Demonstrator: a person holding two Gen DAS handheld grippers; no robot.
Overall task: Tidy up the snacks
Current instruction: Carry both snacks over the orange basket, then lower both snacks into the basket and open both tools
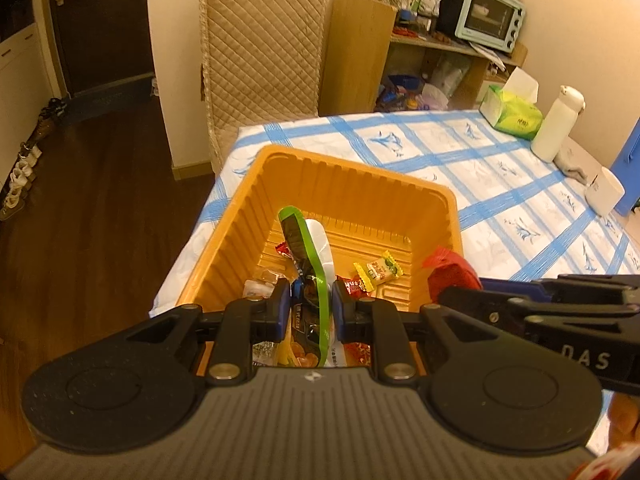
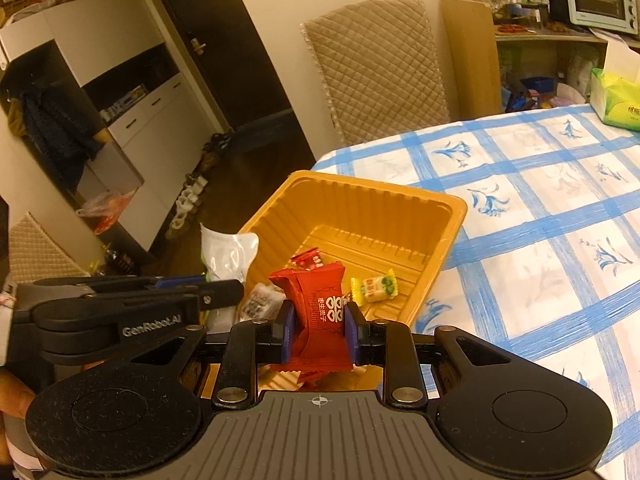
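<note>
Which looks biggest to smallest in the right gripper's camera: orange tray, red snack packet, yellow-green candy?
1. Orange tray.
2. Red snack packet, held close to the lens by the right gripper, so it looks enlarged.
3. Yellow-green candy in the tray.

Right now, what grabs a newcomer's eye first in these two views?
The orange tray at the near corner of the blue-checked tablecloth, with a few wrapped candies on its floor. Above it, the right gripper is shut on a red snack packet, and the left gripper is shut on a green-edged snack bag that stands upright over the tray. A mint-green toaster oven sits on the shelf behind.
</note>
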